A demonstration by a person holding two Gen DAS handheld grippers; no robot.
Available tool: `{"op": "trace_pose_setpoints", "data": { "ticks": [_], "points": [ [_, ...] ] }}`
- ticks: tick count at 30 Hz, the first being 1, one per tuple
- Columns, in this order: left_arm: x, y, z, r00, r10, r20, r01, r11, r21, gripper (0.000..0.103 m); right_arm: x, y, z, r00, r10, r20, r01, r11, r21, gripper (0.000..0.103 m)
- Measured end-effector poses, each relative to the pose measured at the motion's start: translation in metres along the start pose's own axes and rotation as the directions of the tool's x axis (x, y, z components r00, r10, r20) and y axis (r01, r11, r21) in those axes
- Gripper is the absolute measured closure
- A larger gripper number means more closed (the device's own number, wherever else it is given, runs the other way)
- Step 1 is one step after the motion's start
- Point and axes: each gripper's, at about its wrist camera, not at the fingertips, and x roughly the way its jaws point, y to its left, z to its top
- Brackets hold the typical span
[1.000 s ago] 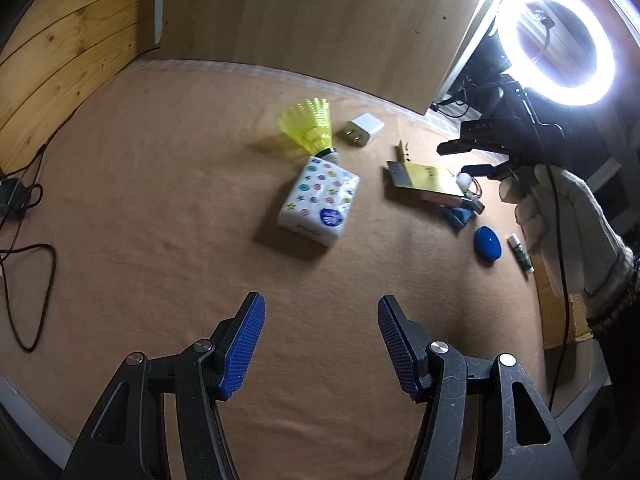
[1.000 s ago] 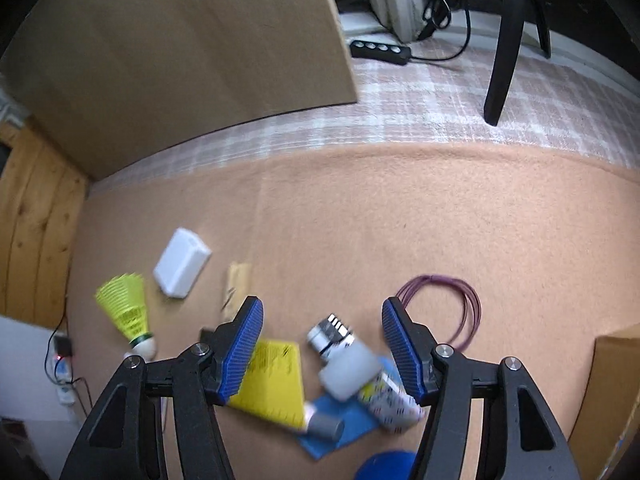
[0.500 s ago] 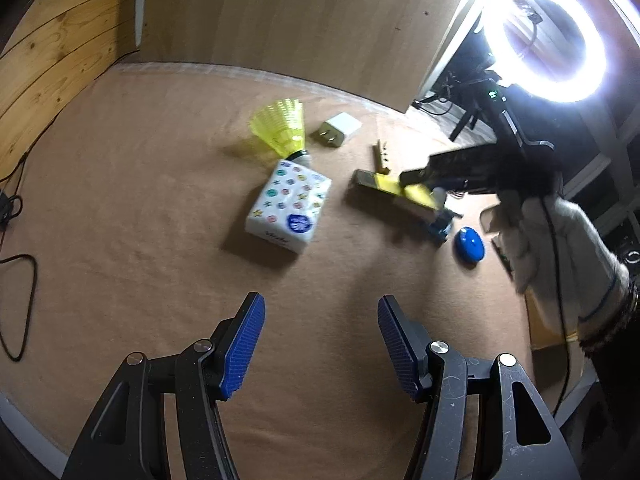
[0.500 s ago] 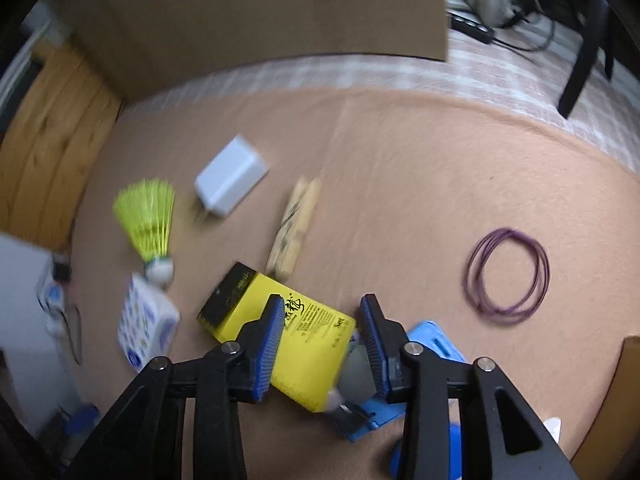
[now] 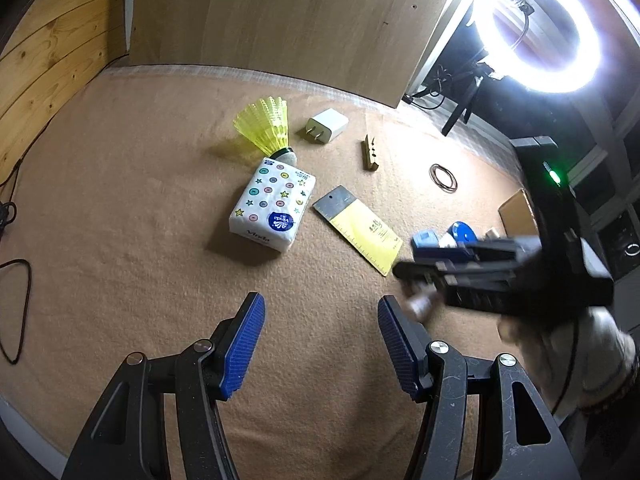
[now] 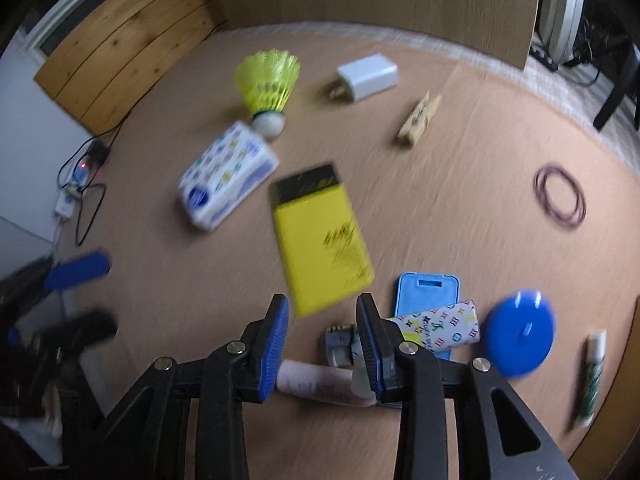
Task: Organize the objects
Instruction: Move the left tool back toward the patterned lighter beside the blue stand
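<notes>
Fingers of the left gripper (image 5: pixel 320 344) stand wide apart over bare tan felt surface (image 5: pixel 120 200), holding nothing. Those of the right gripper (image 6: pixel 322 346) sit narrowly apart with a pale pink tube (image 6: pixel 316 386) lying under them; whether they clamp it I cannot tell.

Only the left view shows the right gripper from outside, blurred, beside a yellow flat packet (image 5: pixel 360 232). That view also has a patterned tissue pack (image 5: pixel 272 210), yellow shuttlecock (image 5: pixel 266 128), white charger plug (image 5: pixel 326 128), wooden clothespin (image 5: pixel 370 152) and purple rubber bands (image 5: pixel 443 178).

Only the right view shows a light blue flat case (image 6: pixel 428 294), a monogram-print pouch (image 6: pixel 444 328) touching it, a blue round disc (image 6: pixel 520 334) and a green-and-white stick (image 6: pixel 592 376).

Wooden panels (image 5: pixel 48 60) and a ring light (image 5: pixel 536 32) edge the room.
</notes>
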Motion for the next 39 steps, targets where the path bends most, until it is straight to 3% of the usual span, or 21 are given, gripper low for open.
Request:
{"op": "trace_pose_setpoints", "data": {
  "ticks": [5,8,14,17,23,27,32,39],
  "points": [
    [0.005,-0.005,0.000,1.000,-0.005,-0.012,0.005,1.000,0.020,0.040,-0.016,-0.015,-0.024,0.998,0.050,0.037,-0.053,0.995,0.090,0.071],
    [0.011,-0.010,-0.001,1.000,-0.013,-0.026,0.014,0.999,0.034,0.040,-0.033,-0.034,-0.035,0.997,0.031,0.072,-0.043,0.986,0.162,0.071],
    [0.028,-0.029,-0.010,0.997,-0.045,-0.067,0.050,0.995,0.082,0.040,-0.037,-0.065,-0.049,0.998,-0.015,0.063,-0.002,0.963,0.269,0.071],
    [0.039,-0.049,-0.018,0.992,-0.074,-0.103,0.088,0.986,0.139,0.040,-0.037,-0.070,-0.053,0.997,0.000,0.075,-0.023,0.951,0.307,0.071],
    [0.062,-0.085,-0.025,0.987,-0.068,-0.146,0.100,0.968,0.232,0.040,-0.034,-0.068,-0.052,0.998,-0.019,0.066,-0.001,0.959,0.283,0.071],
    [0.072,-0.099,-0.016,0.987,-0.057,-0.148,0.095,0.958,0.270,0.040,-0.031,-0.067,-0.060,0.993,-0.113,0.032,0.101,0.961,0.257,0.071],
    [0.086,-0.115,-0.007,0.987,-0.043,-0.157,0.092,0.943,0.321,0.040,-0.040,-0.089,-0.073,0.986,-0.166,0.021,0.151,0.937,0.314,0.071],
    [0.107,-0.135,-0.001,0.983,-0.026,-0.184,0.095,0.922,0.375,0.040,-0.061,-0.097,-0.085,0.986,-0.148,0.071,0.112,0.923,0.369,0.071]
  ]
}}
